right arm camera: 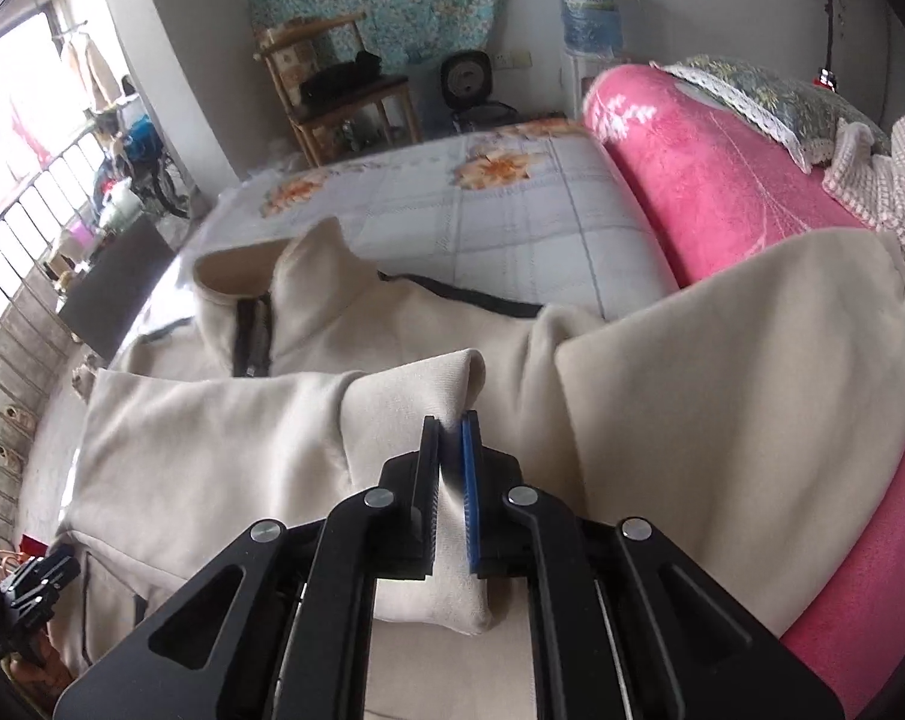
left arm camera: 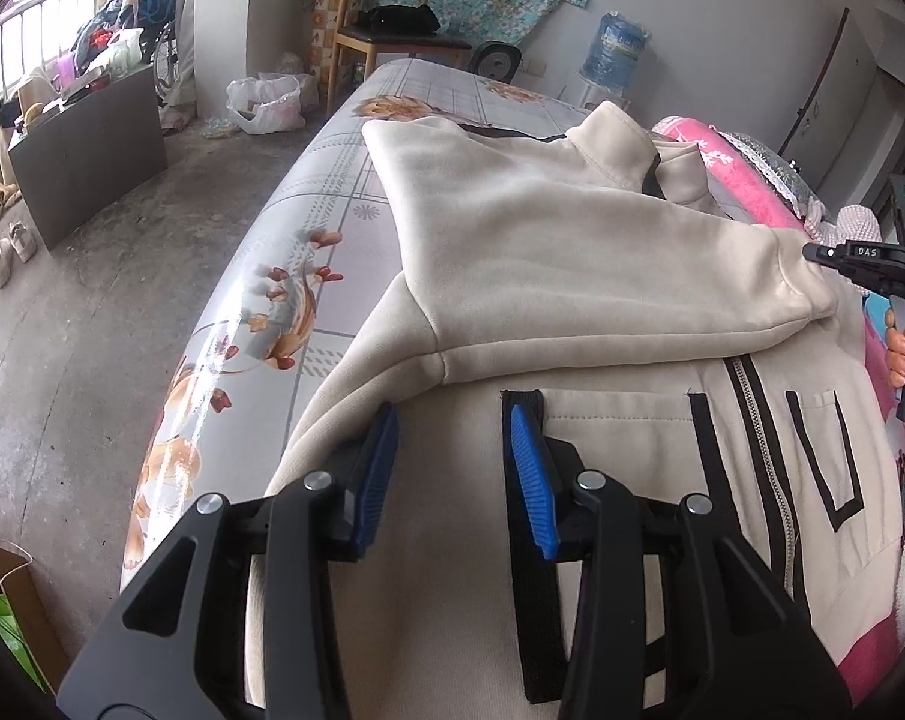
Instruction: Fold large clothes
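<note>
Right wrist view: my right hand-held gripper (right arm camera: 450, 420) pinches the cream jacket's (right arm camera: 224, 420) sleeve cuff (right arm camera: 428, 384) on the bed (right arm camera: 482, 222). Left hand-held gripper (left arm camera: 452, 420) hangs spread over the jacket's near body. I should carry the cuff flat across, keeping the fold smooth.

"DAS" in white letters on the right claw (left arm camera: 812, 252), seen from the left wrist

Floral-sheeted bed (left arm camera: 332, 192) bears beige jacket (left arm camera: 572, 240), apparently pink blanket (right arm camera: 722, 180).
</note>
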`<move>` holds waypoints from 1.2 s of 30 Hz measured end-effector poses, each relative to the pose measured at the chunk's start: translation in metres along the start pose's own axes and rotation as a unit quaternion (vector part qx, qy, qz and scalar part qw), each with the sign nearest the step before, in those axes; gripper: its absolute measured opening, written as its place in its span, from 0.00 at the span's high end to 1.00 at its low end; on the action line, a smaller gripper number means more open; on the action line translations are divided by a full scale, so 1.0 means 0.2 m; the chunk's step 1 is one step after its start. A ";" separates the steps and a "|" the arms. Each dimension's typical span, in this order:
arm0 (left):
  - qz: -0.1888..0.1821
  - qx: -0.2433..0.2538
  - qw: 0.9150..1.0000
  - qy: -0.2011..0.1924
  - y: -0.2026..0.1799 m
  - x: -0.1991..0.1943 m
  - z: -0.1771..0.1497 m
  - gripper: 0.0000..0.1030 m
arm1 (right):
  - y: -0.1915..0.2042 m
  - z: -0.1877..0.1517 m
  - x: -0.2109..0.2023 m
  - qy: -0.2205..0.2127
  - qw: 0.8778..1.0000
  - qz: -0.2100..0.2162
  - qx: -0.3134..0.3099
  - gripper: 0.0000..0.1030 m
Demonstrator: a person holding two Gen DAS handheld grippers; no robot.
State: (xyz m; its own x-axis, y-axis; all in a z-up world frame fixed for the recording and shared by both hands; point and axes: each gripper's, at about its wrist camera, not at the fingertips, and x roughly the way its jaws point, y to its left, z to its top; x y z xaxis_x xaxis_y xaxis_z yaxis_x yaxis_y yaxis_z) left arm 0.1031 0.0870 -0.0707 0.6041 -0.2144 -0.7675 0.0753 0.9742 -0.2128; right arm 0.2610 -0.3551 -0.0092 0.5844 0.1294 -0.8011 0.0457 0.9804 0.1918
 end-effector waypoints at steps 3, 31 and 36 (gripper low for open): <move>0.000 -0.001 1.000 -0.001 0.00 0.00 -0.01 0.63 | -0.09 -0.04 -0.05 -0.015 0.999 0.022 0.044 0.89; 0.031 -0.022 0.999 -0.033 0.13 -0.42 0.03 0.63 | 0.10 -0.30 -0.15 0.046 0.997 -0.034 -0.046 0.66; 0.025 -0.041 0.999 -0.025 0.15 -0.44 0.08 0.63 | 0.26 -0.26 -0.15 0.018 0.995 -0.002 -0.098 0.61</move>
State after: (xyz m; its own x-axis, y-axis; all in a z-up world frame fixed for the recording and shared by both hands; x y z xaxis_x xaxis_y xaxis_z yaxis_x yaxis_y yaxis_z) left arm 0.0655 0.1359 0.0011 0.6444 -0.1591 -0.7479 -0.0206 0.9742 -0.2249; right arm 0.2045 -0.2994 -0.0044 0.5547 0.1279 -0.8222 -0.1134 0.9905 0.0775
